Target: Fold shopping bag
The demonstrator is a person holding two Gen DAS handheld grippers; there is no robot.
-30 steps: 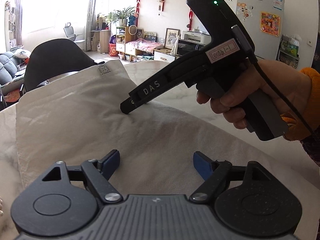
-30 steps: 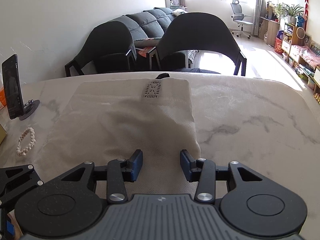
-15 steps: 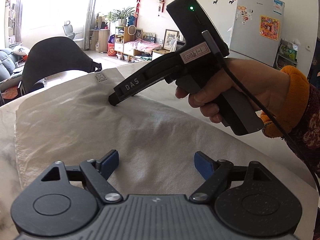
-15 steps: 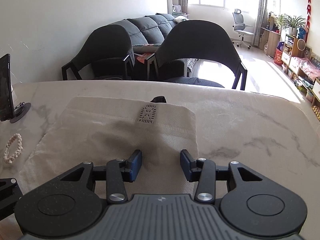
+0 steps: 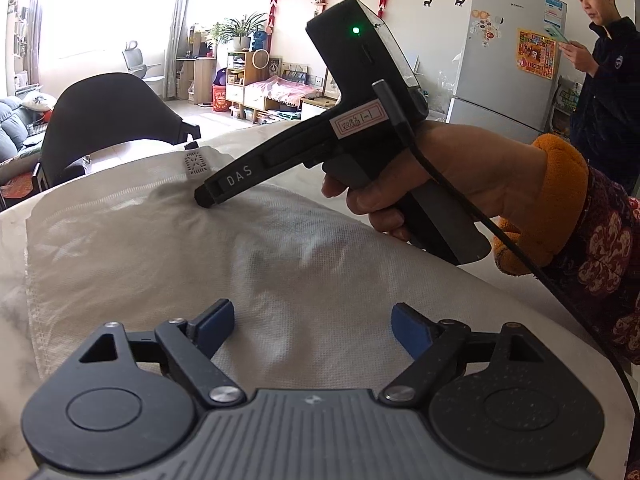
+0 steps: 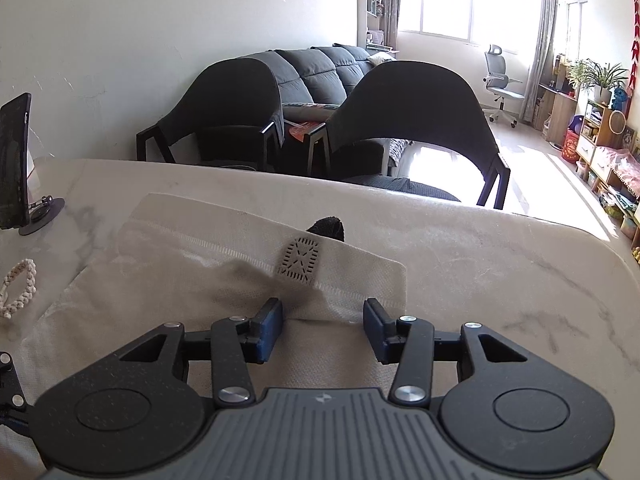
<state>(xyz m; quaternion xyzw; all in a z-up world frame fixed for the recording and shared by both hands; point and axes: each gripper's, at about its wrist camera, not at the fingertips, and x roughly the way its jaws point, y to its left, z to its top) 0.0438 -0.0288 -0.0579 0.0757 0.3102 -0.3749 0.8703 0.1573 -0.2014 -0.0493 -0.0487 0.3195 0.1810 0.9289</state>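
The bag point(image 5: 168, 248) lies flat on the marble table point(image 6: 500, 264), its stitched patch point(image 6: 299, 258) at the far hem.

Changes since one second ago: the right gripper point(image 6: 323, 330) has advanced toward the hem, so the patch now sits just ahead of its pads; earlier it lay well beyond them. A fold of cloth is raised between the pads. Its jaws are about half open and opening, pads clear of the cloth, nothing gripped. The left gripper point(image 5: 313, 326) has held its place over the near part of the bag; its jaws are wide and opening, with only flat cloth beneath and nothing held. A bystander point(image 5: 604, 72) has come into the left view beside the fridge point(image 5: 504, 60).

View differences: the left view alone shows the right hand point(image 5: 432, 184) on the right gripper's handle, the orange cuff point(image 5: 560, 184) and that gripper's tip resting on the cloth near the patch. The right view alone shows a black handle end point(image 6: 328, 228) protruding behind the hem, a phone on a stand point(image 6: 14, 164) and a bead bracelet point(image 6: 18, 294) at the table's left.
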